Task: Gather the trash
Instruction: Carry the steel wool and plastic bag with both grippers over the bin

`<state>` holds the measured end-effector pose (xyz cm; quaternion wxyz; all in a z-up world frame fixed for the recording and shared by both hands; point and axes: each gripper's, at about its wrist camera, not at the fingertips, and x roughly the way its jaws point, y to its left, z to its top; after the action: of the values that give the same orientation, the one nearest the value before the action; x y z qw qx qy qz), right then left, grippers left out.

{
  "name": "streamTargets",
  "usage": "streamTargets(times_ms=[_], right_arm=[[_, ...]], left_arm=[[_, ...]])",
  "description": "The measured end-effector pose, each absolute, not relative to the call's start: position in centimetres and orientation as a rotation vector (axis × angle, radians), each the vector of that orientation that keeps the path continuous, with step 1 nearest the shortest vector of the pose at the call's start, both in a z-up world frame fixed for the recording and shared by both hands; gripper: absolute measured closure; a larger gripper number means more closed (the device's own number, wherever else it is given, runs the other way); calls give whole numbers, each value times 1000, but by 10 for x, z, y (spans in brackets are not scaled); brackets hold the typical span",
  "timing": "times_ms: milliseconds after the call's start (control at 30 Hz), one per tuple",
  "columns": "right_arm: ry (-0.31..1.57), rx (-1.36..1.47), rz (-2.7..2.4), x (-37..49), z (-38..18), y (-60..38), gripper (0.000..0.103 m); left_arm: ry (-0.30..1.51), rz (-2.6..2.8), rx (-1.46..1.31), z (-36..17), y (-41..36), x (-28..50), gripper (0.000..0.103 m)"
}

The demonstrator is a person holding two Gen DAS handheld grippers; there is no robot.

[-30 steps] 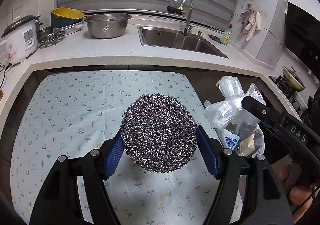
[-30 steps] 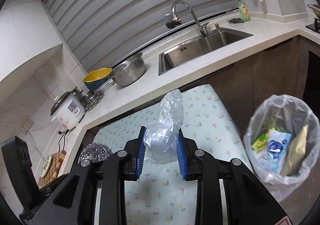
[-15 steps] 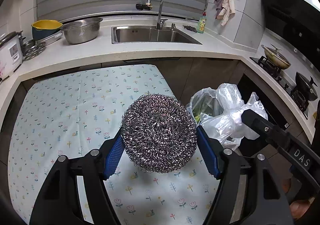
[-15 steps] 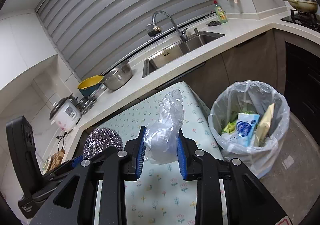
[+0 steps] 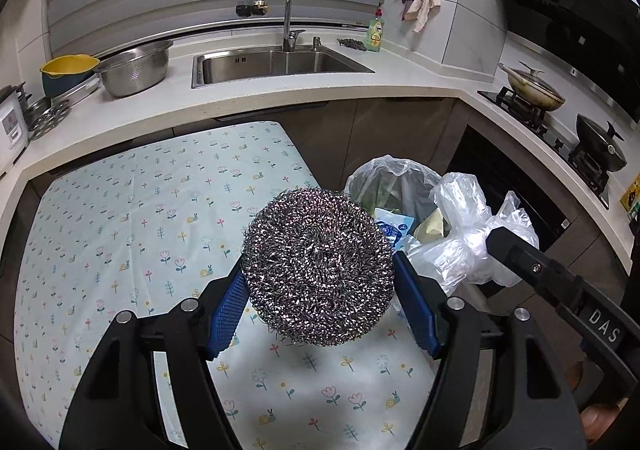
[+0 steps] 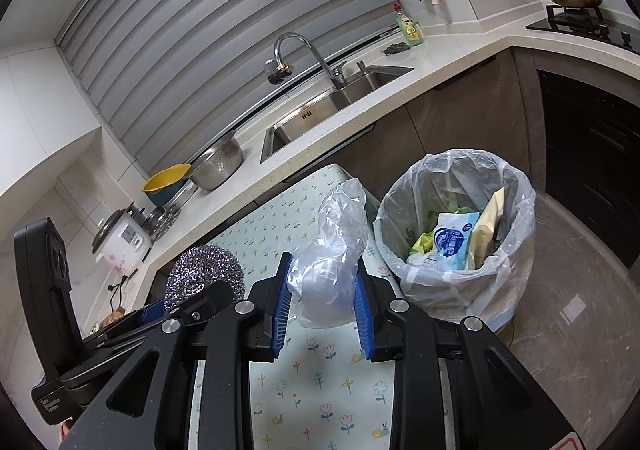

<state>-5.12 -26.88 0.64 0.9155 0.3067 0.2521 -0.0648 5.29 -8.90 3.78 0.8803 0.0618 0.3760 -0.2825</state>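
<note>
Trash in two forms is held above the flowered tablecloth [image 5: 132, 210]: a round steel wool scrubber [image 5: 318, 266], coiled and bristly, squeezed between the blue ribbed pads of the left tongs [image 5: 320, 310], and a crumpled clear plastic bag [image 6: 332, 258] pinched between the pads of the right tongs [image 6: 322, 306]. Both tongs are closed down to the width of what they grip. The scrubber hides the cloth behind it and part of the bin [image 5: 390, 182]. In the right wrist view the bin [image 6: 456, 226], lined with thin clear plastic, stands on the grey floor just beside the table edge, holding a blue-and-white packet [image 6: 452, 240], a beige wrapper [image 6: 486, 226] and green scraps that are hard to make out. Its base is cut off behind the right tongs' arm.
</note>
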Motion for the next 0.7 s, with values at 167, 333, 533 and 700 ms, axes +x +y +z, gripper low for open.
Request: streamTargets(times_ms=[167, 333, 533, 700], right_arm=[[510, 639, -147, -56, 5, -276, 76], [504, 650, -167, -59, 1, -285, 76], [502, 664, -196, -60, -5, -298, 76], [499, 675, -218, -62, -10, -311, 76]], left_arm=[[789, -596, 142, 35, -98, 52, 37], [800, -606, 150, 32, -105, 55, 37], [812, -619, 155, 26, -114, 59, 37], [821, -635, 159, 22, -125, 63, 36]])
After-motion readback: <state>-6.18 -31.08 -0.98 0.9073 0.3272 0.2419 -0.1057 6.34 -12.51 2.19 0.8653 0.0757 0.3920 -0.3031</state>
